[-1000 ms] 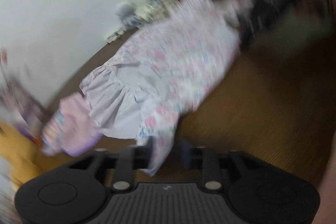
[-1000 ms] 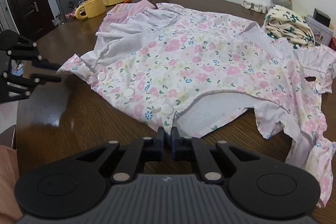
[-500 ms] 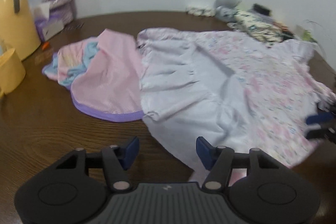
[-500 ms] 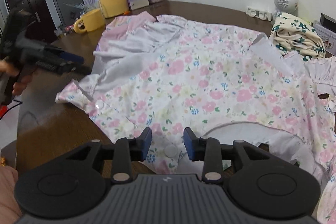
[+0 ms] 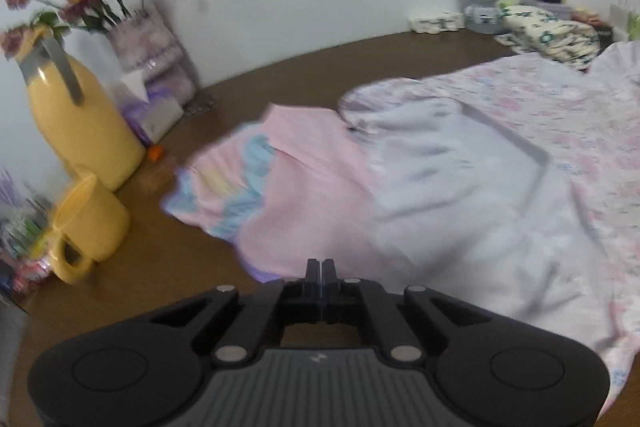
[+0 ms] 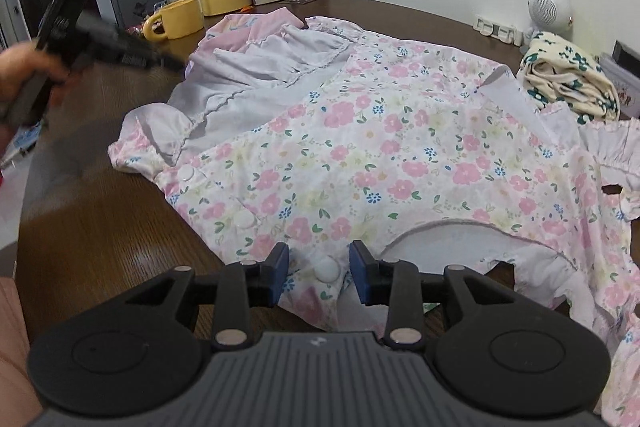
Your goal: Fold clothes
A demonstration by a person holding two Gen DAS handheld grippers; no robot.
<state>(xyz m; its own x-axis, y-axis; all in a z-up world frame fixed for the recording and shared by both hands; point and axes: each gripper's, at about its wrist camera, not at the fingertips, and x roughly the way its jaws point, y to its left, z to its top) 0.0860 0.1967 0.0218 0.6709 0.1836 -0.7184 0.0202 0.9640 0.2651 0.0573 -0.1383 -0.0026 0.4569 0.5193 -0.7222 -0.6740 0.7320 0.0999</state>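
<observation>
A floral romper [image 6: 380,155] with white snap buttons lies spread on the brown table [image 6: 100,235], its pale lining turned up at the left [image 5: 460,187]. A pink garment [image 5: 304,187] with a purple hem lies partly under it at the far left [image 6: 248,27]. My right gripper [image 6: 320,269] is open, its blue pads either side of a snap on the romper's near hem. My left gripper [image 5: 321,267] is shut just over the pink garment's near edge, with nothing visibly pinched. In the right wrist view a hand holds the left gripper [image 6: 120,47] beside the ruffled lining.
A yellow jug [image 5: 80,131], yellow mug [image 5: 88,227], tissue box [image 5: 156,111] and flower vase [image 5: 156,55] stand at the table's far left. A folded cream floral cloth [image 6: 568,79], white speaker [image 6: 548,7] and power strip [image 6: 496,29] sit by the wall.
My left gripper went from open to shut and shifted left toward the pink garment. My right gripper went from shut to wide open and came in over the romper's near hem.
</observation>
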